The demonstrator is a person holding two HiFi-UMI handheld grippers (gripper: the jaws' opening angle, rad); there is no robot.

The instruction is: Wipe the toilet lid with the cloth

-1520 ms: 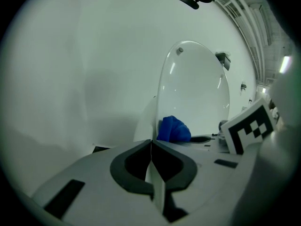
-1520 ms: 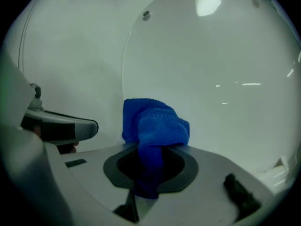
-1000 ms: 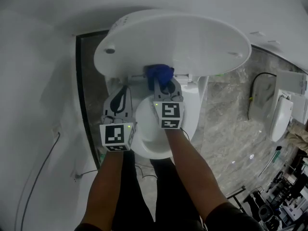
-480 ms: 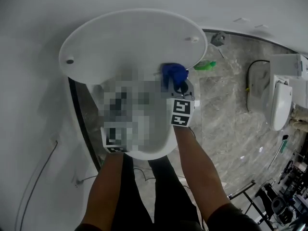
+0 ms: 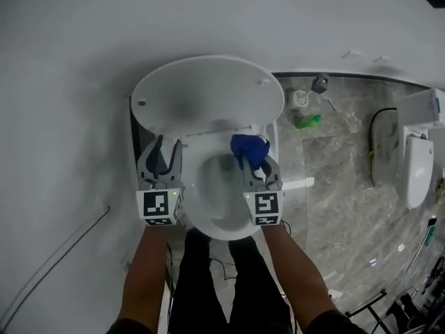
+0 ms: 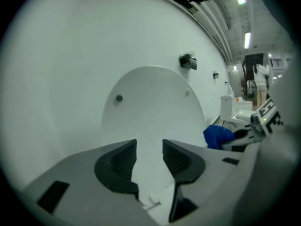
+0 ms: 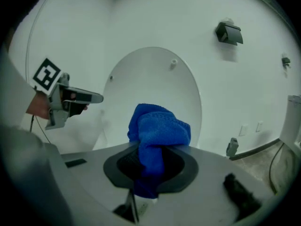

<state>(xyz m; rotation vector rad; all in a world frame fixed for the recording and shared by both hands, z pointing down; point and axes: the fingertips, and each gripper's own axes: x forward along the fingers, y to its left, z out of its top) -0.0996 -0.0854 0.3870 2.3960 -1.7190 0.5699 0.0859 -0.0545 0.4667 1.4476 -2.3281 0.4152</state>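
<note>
The toilet lid [image 5: 208,92] is seen raised, standing upright against the white wall [image 5: 69,61], with the toilet seat [image 5: 208,221] left open below it. The blue cloth [image 5: 249,149] is pinched as a bunched wad in the right tool [image 5: 254,167], whose jaws are pressed onto it. The cloth is held over the rear right part of the seat, just before the lid's lower right edge; whether the lid is touched cannot be told. In the right gripper view part of the lid's lower face is covered by the cloth.

The left tool [image 5: 167,145] is held over the seat's left side. Its jaws have just been opening and are spread, with nothing between them. A black-and-white square marker is carried on each tool's cube [image 5: 158,206].

On the marbled floor [image 5: 334,186] right of the toilet, near the wall, a green object [image 5: 306,122], a round drain [image 5: 299,98] and a small grey fitting [image 5: 320,83] are seen. A second white fixture [image 5: 417,165] is found at the floor's right edge, and a thin cable [image 5: 55,256] is trailed at the left. A dark fitting [image 7: 229,33] is mounted on the wall above the lid.
</note>
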